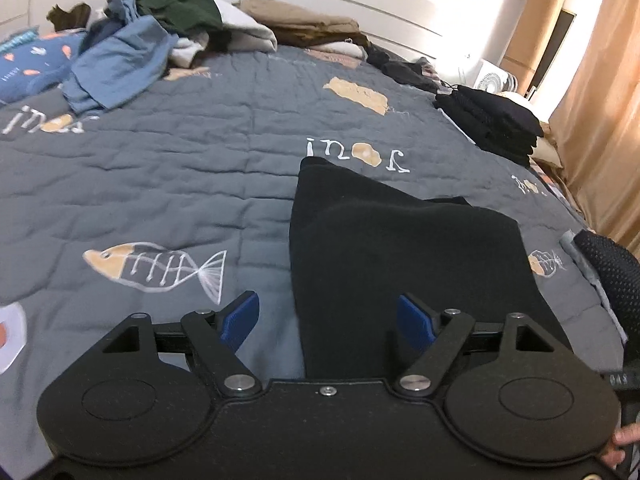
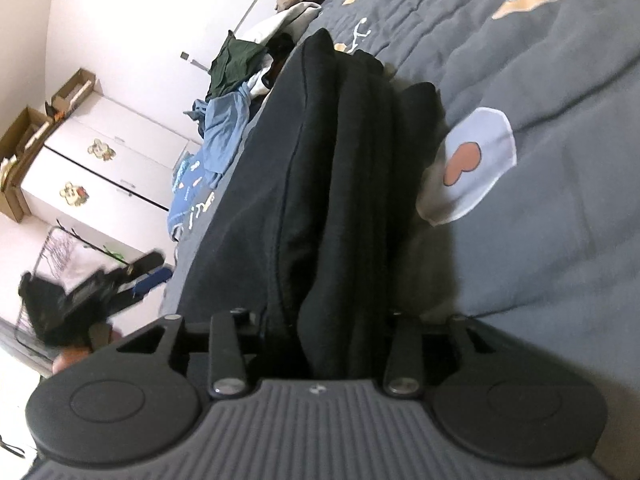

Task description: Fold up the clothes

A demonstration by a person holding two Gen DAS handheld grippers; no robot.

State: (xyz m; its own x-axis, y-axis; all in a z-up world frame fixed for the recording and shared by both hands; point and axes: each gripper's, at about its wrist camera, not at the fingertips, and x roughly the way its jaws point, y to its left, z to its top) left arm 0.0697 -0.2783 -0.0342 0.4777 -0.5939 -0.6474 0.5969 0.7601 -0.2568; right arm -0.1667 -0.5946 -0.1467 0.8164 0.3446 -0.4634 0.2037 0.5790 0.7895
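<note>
Here the right gripper [image 2: 324,344] clamps the folded black garment [image 2: 320,184]; left gripper [image 1: 327,322] gapes.

Your right gripper [image 2: 324,340] clamped on a thick black folded fabric garment [image 2: 320,168], bundle lying on the grey quilted bedspread [image 2: 540,100], blue crumpled shirt [image 2: 224,128] beyond the garment, white wardrobe [image 2: 104,168] left of it
</note>
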